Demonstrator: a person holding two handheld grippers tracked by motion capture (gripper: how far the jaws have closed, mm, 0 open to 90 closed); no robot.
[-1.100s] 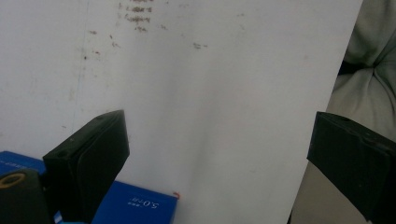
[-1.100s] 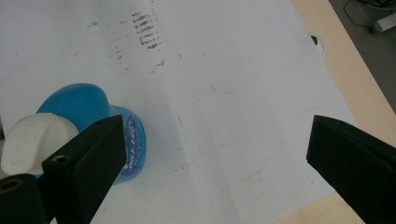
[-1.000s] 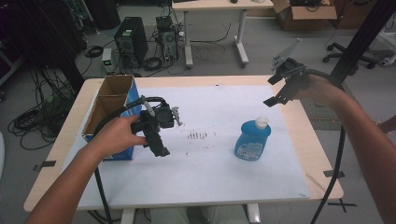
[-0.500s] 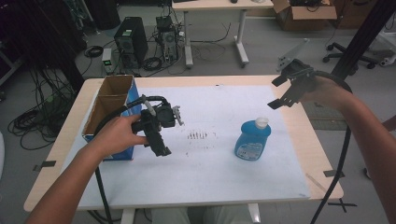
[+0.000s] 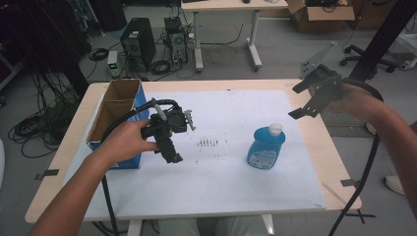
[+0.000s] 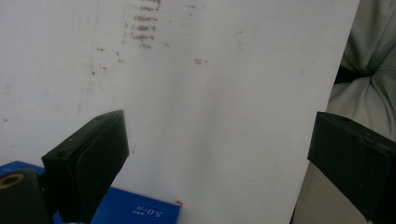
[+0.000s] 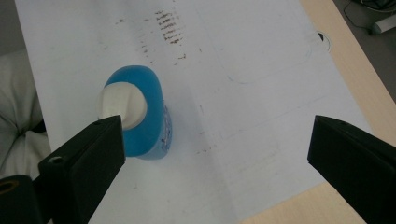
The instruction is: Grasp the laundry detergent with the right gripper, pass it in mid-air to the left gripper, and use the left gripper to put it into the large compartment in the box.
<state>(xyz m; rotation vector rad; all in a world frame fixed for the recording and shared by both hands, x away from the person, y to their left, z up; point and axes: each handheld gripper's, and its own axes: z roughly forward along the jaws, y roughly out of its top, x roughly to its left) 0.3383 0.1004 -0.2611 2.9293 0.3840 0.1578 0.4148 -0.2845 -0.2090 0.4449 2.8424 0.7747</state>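
The blue bottle [image 5: 266,148] with its white cap [image 5: 275,129] stands upright on the white sheet [image 5: 236,191], right of the brown smudges [image 5: 208,142] at the sheet's middle. The right gripper [image 5: 302,101] hangs above and to the right of the bottle, jaws spread wide, gripping nothing; in its own view 1 jaw covers part of the cap. The left gripper [image 5: 176,147], well left of the bottle, is also released. Beside it stands the cardboard box [image 5: 114,105], its near end hidden by the hand [image 5: 125,142].
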